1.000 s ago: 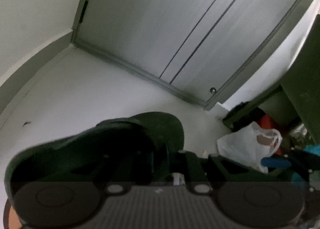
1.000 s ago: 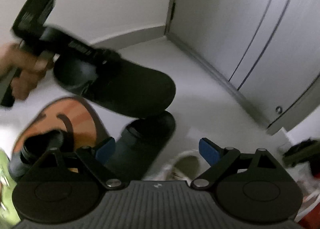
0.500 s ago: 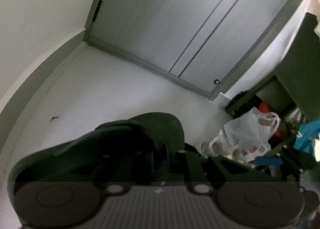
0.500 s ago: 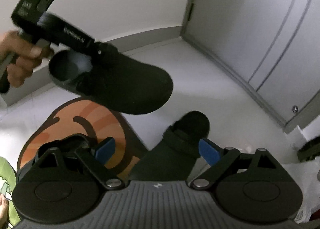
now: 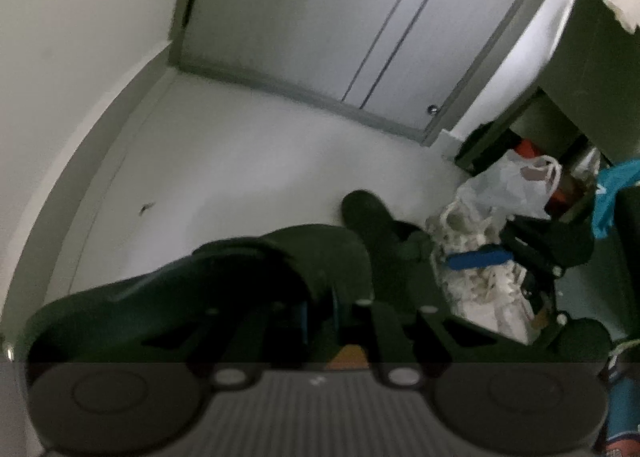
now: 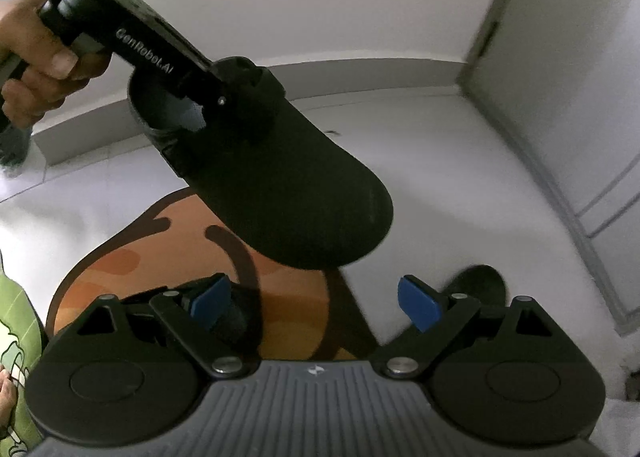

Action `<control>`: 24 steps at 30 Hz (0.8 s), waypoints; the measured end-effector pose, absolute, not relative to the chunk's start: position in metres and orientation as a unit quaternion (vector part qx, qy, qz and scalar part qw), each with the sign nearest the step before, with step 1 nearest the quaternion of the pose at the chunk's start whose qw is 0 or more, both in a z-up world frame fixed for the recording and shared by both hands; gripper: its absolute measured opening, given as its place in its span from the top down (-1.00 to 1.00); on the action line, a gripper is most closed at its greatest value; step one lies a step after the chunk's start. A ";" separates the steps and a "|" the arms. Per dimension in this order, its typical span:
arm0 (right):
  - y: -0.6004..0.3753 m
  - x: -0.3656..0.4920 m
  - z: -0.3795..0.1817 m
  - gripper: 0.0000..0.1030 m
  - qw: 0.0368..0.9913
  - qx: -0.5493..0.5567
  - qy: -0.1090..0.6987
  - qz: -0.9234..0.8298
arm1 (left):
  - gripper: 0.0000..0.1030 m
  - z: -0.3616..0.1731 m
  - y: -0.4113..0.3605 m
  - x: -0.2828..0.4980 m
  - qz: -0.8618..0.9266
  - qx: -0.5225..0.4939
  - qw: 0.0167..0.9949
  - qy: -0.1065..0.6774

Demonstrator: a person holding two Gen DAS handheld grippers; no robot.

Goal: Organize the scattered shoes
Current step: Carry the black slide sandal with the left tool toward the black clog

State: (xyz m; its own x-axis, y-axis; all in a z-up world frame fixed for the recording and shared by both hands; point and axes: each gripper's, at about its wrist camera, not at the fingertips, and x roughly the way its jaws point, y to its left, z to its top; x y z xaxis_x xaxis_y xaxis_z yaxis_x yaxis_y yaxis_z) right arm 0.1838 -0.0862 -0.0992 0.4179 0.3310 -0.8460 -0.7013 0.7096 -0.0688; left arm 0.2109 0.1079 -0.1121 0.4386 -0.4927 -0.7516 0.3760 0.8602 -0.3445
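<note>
Right wrist view: my left gripper [image 6: 208,93] is clenched on the heel rim of a black rubber clog [image 6: 280,177], held in the air above an orange patterned floor mat [image 6: 132,257]. My right gripper [image 6: 314,303] is spread wide, holding nothing, with a second black shoe [image 6: 480,283] on the white floor beyond it.

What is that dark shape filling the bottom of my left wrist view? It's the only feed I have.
Observer: A black clog, held off the floor by the left gripper, shut on its heel strap.
Operator: Is the right gripper holding anything?
Observer: No. The right gripper is open and empty.
Operator: What lies below the clog?
Observer: An orange mat with dark brown lines, on the white floor.
</note>
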 end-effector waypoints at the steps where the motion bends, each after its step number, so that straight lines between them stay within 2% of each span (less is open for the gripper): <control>1: -0.081 0.186 -0.104 -0.83 0.811 -0.213 0.439 0.321 | 0.78 -0.116 0.111 0.210 -0.252 -0.065 0.845 0.466; 10: -0.049 0.208 -0.142 -0.83 0.797 -0.217 0.460 0.325 | 0.78 -0.153 0.110 0.210 -0.252 -0.032 0.840 0.479; 15: -0.045 0.212 -0.154 -0.83 0.783 -0.249 0.465 0.330 | 0.77 -0.156 0.109 0.214 -0.273 -0.057 0.836 0.473; 24: -0.053 0.227 -0.175 -0.91 0.773 -0.238 0.487 0.329 | 0.78 -0.175 0.092 0.235 -0.299 -0.114 0.819 0.476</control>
State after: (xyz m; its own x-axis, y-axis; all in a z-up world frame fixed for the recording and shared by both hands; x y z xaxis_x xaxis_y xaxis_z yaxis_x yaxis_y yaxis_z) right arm 0.2266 -0.0533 -0.1751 0.3082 0.2767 -0.9102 -0.7406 0.6703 -0.0469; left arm 0.2355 0.0924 -0.1747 0.3670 -0.5986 -0.7120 0.3810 0.7950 -0.4720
